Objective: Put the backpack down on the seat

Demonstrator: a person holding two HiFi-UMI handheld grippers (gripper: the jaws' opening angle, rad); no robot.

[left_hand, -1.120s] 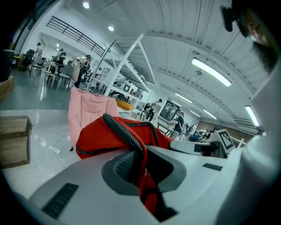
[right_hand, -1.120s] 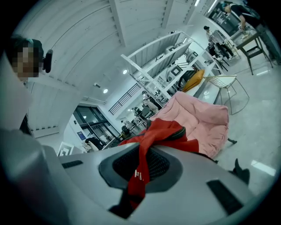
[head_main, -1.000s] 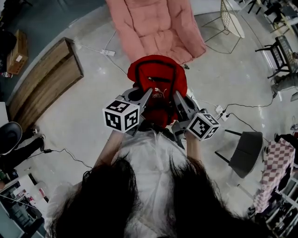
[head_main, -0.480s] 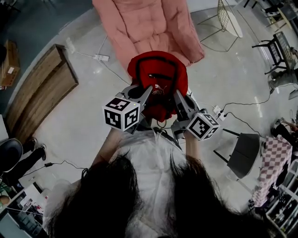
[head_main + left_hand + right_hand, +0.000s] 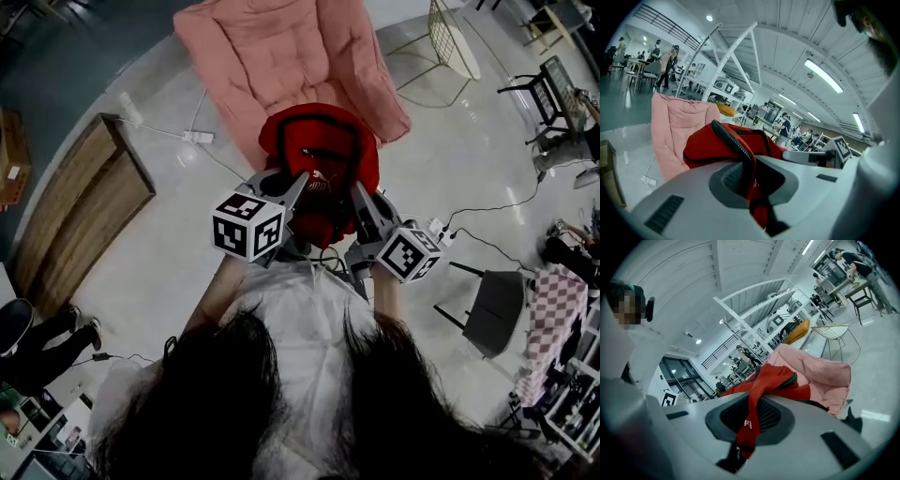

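A red backpack [image 5: 319,164] with black trim hangs in the air between both grippers, just in front of a pink padded seat [image 5: 281,56]. My left gripper [image 5: 298,187] is shut on red fabric at the backpack's left side. My right gripper [image 5: 354,195] is shut on red fabric at its right side. In the left gripper view the backpack [image 5: 726,145] bulges past the jaws, with the pink seat [image 5: 675,126] behind it. The right gripper view has a red strap [image 5: 752,420] pinched between the jaws and the seat [image 5: 820,373] beyond.
A wooden platform [image 5: 80,211] lies on the floor at the left. Cables and a power strip [image 5: 197,137] run near the seat. A wire chair [image 5: 450,42] stands at the back right, a dark chair [image 5: 492,309] at the right. A person's legs [image 5: 37,342] are at the far left.
The backpack and both grippers have come closer to the pink seat, which now sits lower and larger in the head view. Both grips are unchanged.
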